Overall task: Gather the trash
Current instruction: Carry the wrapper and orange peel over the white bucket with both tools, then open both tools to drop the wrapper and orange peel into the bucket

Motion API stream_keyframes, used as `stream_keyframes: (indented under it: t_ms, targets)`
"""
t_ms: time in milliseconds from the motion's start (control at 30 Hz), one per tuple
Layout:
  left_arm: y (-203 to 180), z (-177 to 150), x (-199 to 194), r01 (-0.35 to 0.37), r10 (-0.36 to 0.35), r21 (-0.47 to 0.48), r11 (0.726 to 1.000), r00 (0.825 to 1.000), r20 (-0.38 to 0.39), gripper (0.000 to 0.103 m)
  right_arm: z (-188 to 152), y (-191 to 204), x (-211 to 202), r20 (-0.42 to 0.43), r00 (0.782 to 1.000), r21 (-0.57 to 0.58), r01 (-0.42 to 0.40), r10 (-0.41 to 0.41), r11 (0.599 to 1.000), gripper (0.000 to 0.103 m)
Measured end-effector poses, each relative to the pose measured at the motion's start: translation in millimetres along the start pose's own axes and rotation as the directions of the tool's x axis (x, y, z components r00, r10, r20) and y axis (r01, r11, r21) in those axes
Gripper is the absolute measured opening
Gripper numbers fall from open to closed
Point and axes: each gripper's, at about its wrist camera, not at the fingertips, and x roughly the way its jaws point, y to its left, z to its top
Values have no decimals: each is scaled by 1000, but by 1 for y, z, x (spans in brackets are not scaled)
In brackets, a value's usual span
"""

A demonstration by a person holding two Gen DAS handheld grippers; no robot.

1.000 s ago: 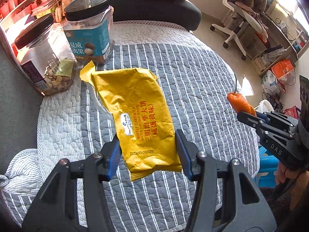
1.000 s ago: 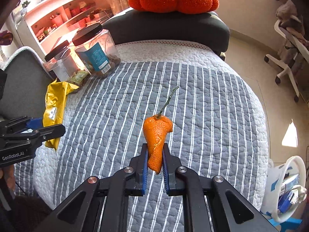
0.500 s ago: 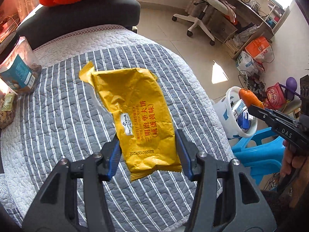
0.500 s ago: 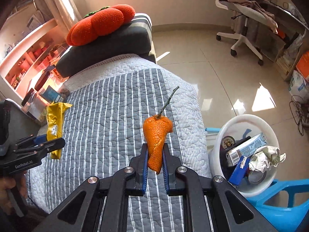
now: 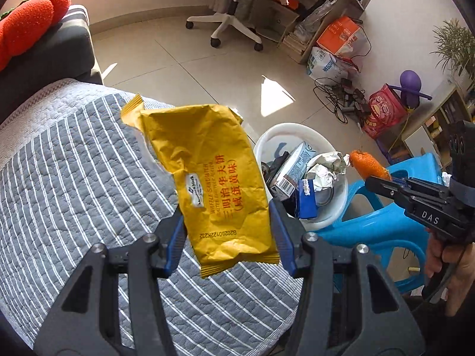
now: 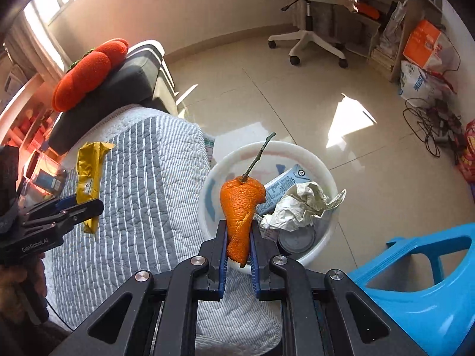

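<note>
My left gripper (image 5: 227,234) is shut on a yellow snack wrapper (image 5: 207,175), held above the edge of the striped quilt (image 5: 74,192). The same yellow snack wrapper (image 6: 89,178) and the left gripper (image 6: 74,207) show at the left of the right wrist view. My right gripper (image 6: 239,255) is shut on an orange peel (image 6: 240,207) with a stem, hanging over the white trash bin (image 6: 297,151). That orange peel (image 5: 368,164) and the right gripper (image 5: 383,184) sit to the right of the white trash bin (image 5: 282,130) in the left wrist view. The bin holds a carton, crumpled paper and a can.
A blue plastic stool (image 6: 430,276) stands right beside the bin. A grey cushion with an orange pumpkin pillow (image 6: 89,74) lies past the quilt. An office chair (image 6: 305,14), bags, boxes and tangled cables (image 5: 341,95) line the far wall on the tiled floor.
Both grippers have swung to the right, off the quilt and toward the bin, each keeping its load. The jars have left the left view; the bin now lies under the peel.
</note>
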Motion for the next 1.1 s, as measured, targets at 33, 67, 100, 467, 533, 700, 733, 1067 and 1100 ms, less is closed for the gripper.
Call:
stream_keyframes:
  t_ms: [33,67,100,467,533,700,733,1067,1100]
  targets:
    - [-7,7,6,9,-9,10,1000,1000,-4,55,0,-7,-2,3,1000,11,-1,1,1000,14]
    - [-16,13,12,20,-20,22,1000,1000,-7,55,-1,-14,-5,6,1000,23,-2,2,1000,14]
    - [-26,19,17,32,-32,37,999,999,-12,55,-1,-20,-7,7,1000,33,-3,3,999,14]
    - [-66,41,70,94,-89,148,985,995,-43,60,6,-45,-2,-1,1000,92,-19,19,996,14]
    - [-63,41,74,109,-103,137,985,993,-51,79,5,-47,1,-11,1000,97,-13,14,995,14]
    - [-46,32,68,46,-42,92,995,998,-49,102,6,-51,7,-25,1000,109,-6,9,994,14]
    - [-43,29,65,38,-34,92,995,998,-44,102,7,-51,9,-27,1000,112,-6,9,994,14]
    - [-12,-5,23,-24,24,58,998,1000,-13,102,18,-39,23,-27,999,125,-31,34,992,16]
    - [-10,-8,19,-31,31,58,998,999,-11,102,19,-38,24,-27,999,126,-32,36,991,18]
